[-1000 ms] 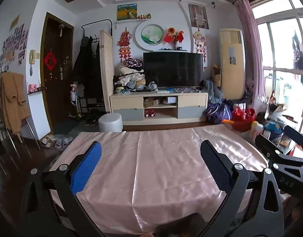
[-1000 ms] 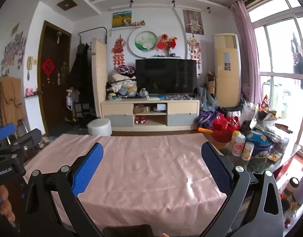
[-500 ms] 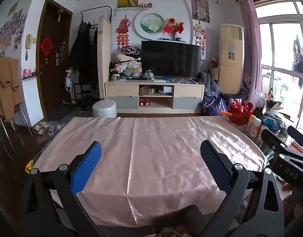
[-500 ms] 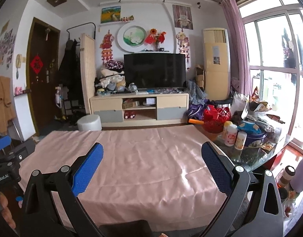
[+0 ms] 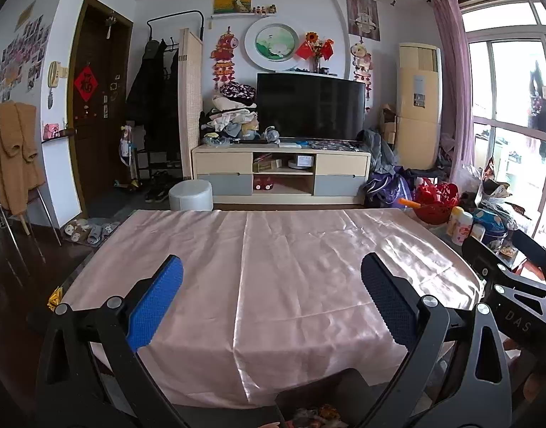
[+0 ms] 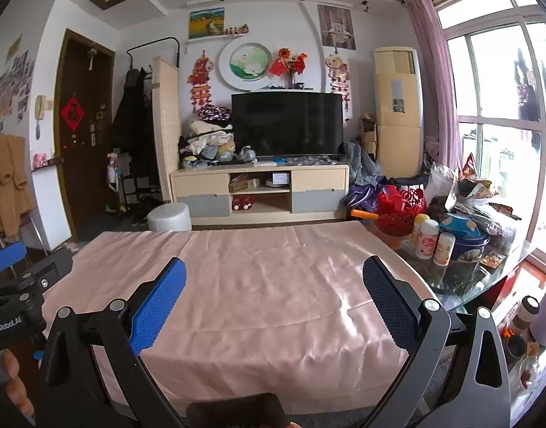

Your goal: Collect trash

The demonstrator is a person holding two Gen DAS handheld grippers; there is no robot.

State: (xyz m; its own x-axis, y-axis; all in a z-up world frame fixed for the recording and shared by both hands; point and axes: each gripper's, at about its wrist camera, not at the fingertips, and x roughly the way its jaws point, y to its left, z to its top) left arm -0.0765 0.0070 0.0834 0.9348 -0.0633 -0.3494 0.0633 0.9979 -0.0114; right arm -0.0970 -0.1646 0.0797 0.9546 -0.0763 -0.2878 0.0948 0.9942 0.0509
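Observation:
My left gripper [image 5: 271, 303] is open and empty above the near half of a table under a pink satin cloth [image 5: 290, 249]. My right gripper [image 6: 273, 303] is also open with nothing between its blue pads [image 6: 155, 306], over the same cloth [image 6: 258, 278]. Each gripper shows at the edge of the other's view: the right gripper [image 5: 495, 249] at the right, the left gripper [image 6: 34, 260] at the left. A dark bin [image 5: 319, 396] holding colourful scraps sits below the table's near edge. A small yellow wrapper [image 5: 54, 297] lies on the floor left of the table.
A glass side table [image 6: 487, 278] to the right carries bottles, a blue tin and snack bags. A red basket [image 5: 435, 203] stands beyond it. Behind the table are a white stool [image 5: 191, 196], a TV cabinet [image 5: 280, 178], slippers and a chair with a brown coat [image 5: 13, 153].
Both grippers have drawn back and up from the table, so its near edge and the dark bin now show at the bottom. Both stay open and empty.

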